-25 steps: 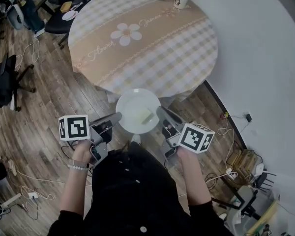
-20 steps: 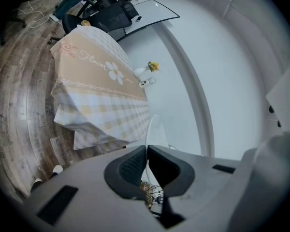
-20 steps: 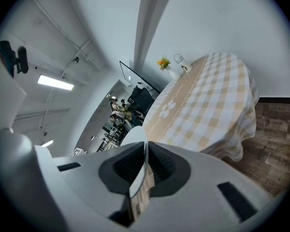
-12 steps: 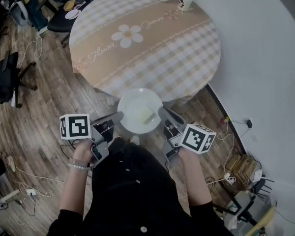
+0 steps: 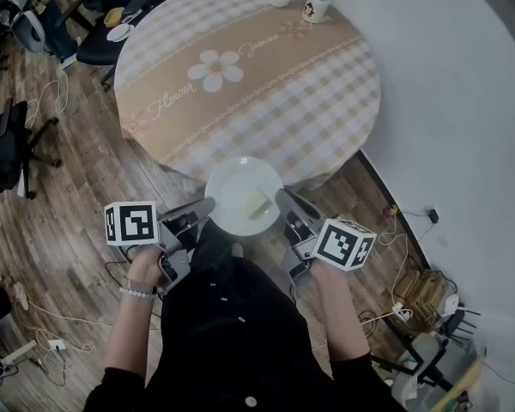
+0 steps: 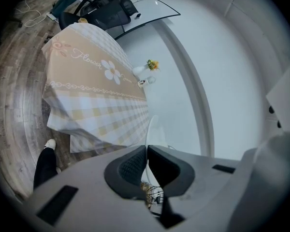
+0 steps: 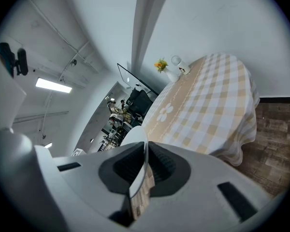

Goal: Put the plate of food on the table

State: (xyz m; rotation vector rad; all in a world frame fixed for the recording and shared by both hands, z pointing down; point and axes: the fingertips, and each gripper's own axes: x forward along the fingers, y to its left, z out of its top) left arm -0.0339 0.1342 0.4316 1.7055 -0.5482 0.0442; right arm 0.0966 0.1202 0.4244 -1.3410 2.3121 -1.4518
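Just at the near edge of the round checked table (image 5: 249, 75), a white plate (image 5: 240, 191) hangs over the wood floor (image 5: 60, 196).
Left gripper (image 5: 208, 204) and right gripper (image 5: 281, 197) each clamp its rim from opposite sides, jaws closed on the edge; a pale yellowish piece of food (image 5: 256, 202) lies right of centre, too blurred to identify.

Cursive "Flower" printed on the tablecloth (image 5: 266, 101), second cursive word beside the daisy print (image 5: 212, 67) illegible
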